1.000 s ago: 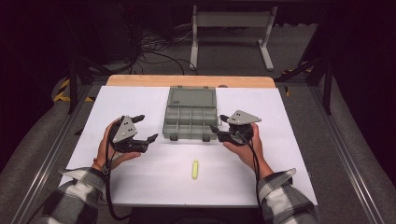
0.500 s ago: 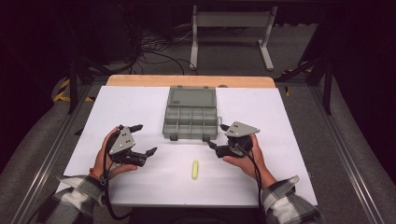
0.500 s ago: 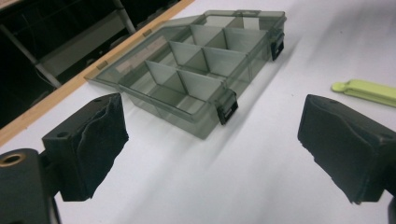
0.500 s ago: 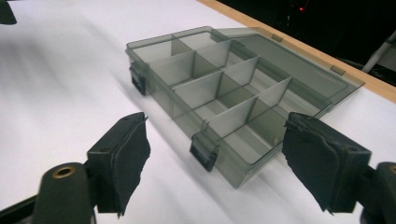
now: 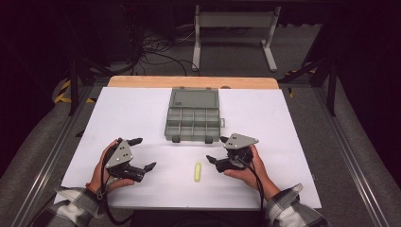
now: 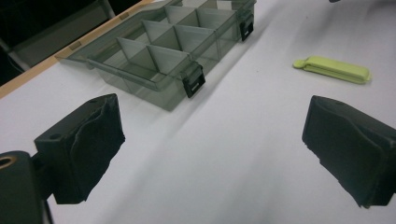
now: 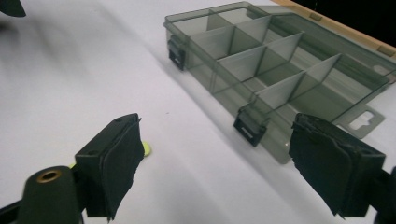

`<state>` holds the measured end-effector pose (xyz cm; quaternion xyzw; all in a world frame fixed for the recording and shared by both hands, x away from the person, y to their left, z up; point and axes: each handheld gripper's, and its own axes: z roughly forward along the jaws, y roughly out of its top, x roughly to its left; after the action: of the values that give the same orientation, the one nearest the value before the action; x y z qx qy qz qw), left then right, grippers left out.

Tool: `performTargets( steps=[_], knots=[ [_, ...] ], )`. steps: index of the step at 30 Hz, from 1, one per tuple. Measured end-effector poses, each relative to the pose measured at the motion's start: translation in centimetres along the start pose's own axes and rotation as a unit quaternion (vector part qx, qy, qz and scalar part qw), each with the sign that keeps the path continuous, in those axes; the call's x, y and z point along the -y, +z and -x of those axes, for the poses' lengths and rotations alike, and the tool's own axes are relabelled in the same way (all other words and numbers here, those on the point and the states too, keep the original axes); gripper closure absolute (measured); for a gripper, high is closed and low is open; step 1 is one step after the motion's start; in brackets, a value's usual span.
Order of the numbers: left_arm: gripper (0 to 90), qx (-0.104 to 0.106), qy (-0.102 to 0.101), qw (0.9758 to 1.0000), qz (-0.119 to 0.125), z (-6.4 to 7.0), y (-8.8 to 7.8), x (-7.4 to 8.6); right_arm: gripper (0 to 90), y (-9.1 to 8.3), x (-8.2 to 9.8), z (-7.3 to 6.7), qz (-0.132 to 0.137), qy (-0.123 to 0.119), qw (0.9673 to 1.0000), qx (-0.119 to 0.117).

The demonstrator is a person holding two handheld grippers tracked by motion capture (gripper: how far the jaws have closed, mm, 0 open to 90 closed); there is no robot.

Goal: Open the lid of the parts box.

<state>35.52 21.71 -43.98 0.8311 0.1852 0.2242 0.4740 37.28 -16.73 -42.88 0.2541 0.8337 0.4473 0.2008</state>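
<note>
An open grey compartment box [image 5: 194, 124] lies at the back middle of the white sheet, its lid flat behind it and its cells bare. A small yellow-green piece [image 5: 197, 171] lies in front of it. My left gripper [image 5: 143, 153] rests low at the left of the piece, and my right gripper [image 5: 216, 149] at its right. Both point inward, and their jaws have just been opening with nothing between them. The left gripper view has wide jaws [image 6: 219, 154], the box [image 6: 159, 51] and the piece [image 6: 334, 70]. The right gripper view has wide jaws [image 7: 215, 168], the box [image 7: 275, 65] and a tip of the piece [image 7: 146, 149].
The white sheet [image 5: 283, 123] covers the table, and a wooden edge [image 5: 189, 82] shows at the back. Beyond it stand a white metal frame [image 5: 234, 21] and cables on the floor. Grey rails run along both sides.
Both hands drew back from the box's front corners toward the near edge and sank lower. Both pairs of jaws stand wider than before.
</note>
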Motion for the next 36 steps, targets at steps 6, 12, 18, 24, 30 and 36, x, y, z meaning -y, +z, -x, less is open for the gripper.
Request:
performTargets(
  steps=[6, 12, 18, 24, 30, 36],
  knots=[
    [5.2, 0.004, -0.008, 0.9999, -0.007, 0.5, -0.6, 1.2, 17.5, 0.4, 0.2, -1.0, -0.01, 0.008, 0.9996, -0.026],
    [4.8, 0.011, -0.011, 0.9998, -0.011, 0.9, -1.1, 1.7, 17.4, 0.9, 0.6, -2.4, -0.027, -0.005, 0.9985, -0.048],
    [4.8, 0.01, -0.008, 0.9998, -0.012, 1.1, -1.2, 1.7, 16.1, 1.6, 0.7, -2.8, -0.05, -0.023, 0.9943, -0.092],
    [4.8, 0.009, -0.008, 0.9998, -0.013, 1.0, -1.2, 1.8, 14.8, 2.7, 0.7, -3.0, -0.075, -0.047, 0.9886, -0.122],
    [4.8, 0.008, -0.009, 0.9998, -0.014, 1.0, -1.2, 1.9, 12.6, 3.8, 0.5, -3.3, -0.088, -0.064, 0.9832, -0.147],
    [4.8, 0.011, -0.017, 0.9997, -0.013, 0.9, -1.2, 2.0, 12.5, 5.0, 0.5, -2.8, -0.11, -0.081, 0.9766, -0.166]
  ],
)
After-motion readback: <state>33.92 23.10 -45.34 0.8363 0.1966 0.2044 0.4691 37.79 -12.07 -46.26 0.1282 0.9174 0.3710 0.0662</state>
